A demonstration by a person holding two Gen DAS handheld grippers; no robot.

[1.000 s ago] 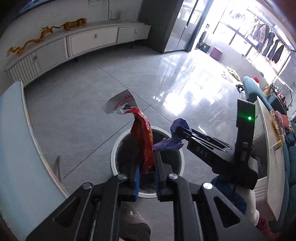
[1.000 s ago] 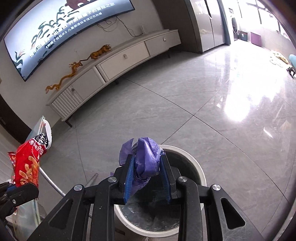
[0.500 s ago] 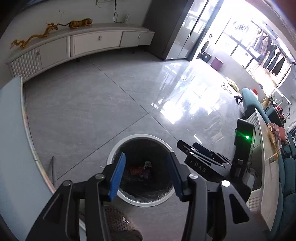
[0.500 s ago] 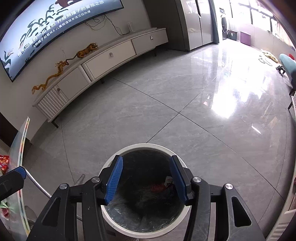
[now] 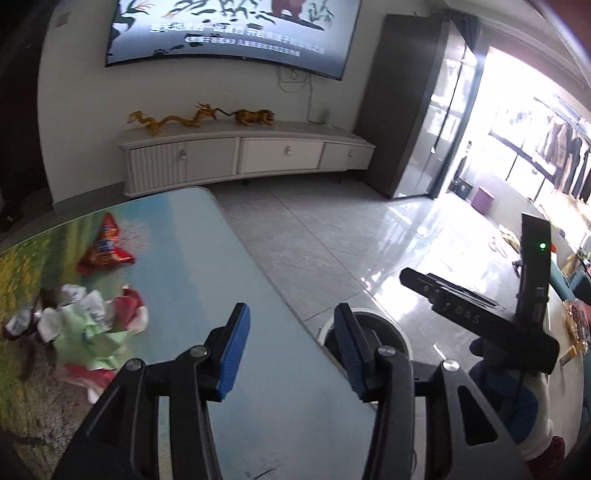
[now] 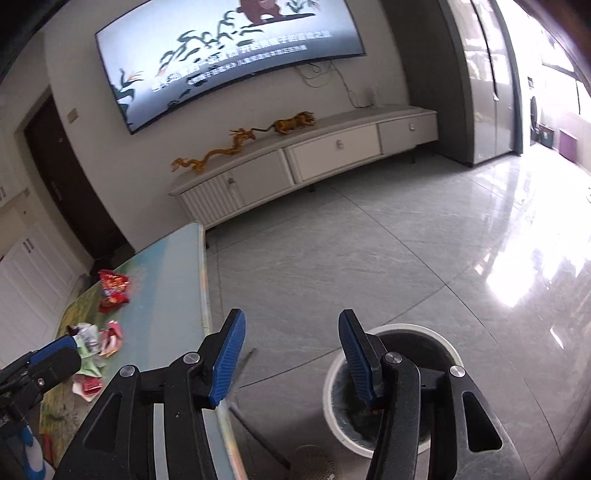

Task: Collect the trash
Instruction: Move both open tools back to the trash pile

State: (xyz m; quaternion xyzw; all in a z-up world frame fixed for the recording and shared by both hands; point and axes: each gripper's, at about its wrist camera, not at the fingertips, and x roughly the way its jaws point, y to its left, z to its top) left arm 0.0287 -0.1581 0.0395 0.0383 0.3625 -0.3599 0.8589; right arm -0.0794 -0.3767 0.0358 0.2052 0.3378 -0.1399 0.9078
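My left gripper (image 5: 291, 328) is open and empty, held over the right edge of the table (image 5: 221, 280). A red snack bag (image 5: 105, 247) lies at the table's far left. A heap of crumpled wrappers (image 5: 88, 332), green, white and red, lies nearer on the left. The white round trash bin (image 5: 391, 334) stands on the floor to the right, partly behind my right finger. My right gripper (image 6: 291, 338) is open and empty above the floor between the table edge (image 6: 203, 288) and the bin (image 6: 406, 373). The red bag (image 6: 112, 286) and the wrappers (image 6: 96, 347) show there too.
A long white TV cabinet (image 5: 243, 158) with golden dragon figures stands against the far wall under a large screen (image 5: 229, 29). The grey tiled floor (image 6: 406, 266) stretches to the right towards bright windows. The other gripper's body (image 5: 498, 325) is at my right.
Both grippers let go of the red bag and the purple wrapper over the bin and opened. Both have since swung up and left, so the table with its trash has come into view.
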